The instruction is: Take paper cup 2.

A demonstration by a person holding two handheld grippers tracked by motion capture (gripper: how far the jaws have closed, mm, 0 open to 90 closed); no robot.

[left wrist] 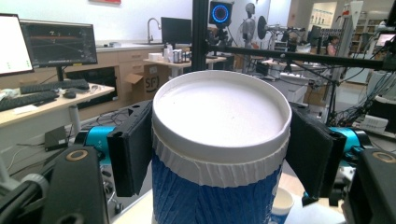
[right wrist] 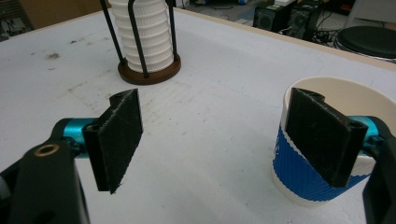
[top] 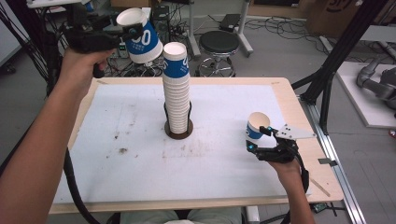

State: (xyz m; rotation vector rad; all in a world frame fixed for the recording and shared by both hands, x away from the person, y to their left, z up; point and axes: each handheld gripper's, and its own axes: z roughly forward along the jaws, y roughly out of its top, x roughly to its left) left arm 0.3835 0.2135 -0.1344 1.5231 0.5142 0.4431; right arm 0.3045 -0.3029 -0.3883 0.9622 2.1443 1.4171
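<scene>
My left gripper (top: pixel 125 31) clamps a cup (top: pixel 140 35) above the stack (top: pixel 176 91); my right gripper (top: pixel 259 138), jaws apart, reaches the last cup (top: pixel 256 126) near the table's (top: pixel 116 163) right edge.

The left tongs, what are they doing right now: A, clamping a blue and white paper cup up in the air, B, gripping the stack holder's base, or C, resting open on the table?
A: the left tongs pinch a blue and white cup above the table.

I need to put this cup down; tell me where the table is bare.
Bare: the white table top left of the cup stack, and the front strip between stack and right hand-held gripper. Crowded: the stack's holder and the lone cup.
</scene>
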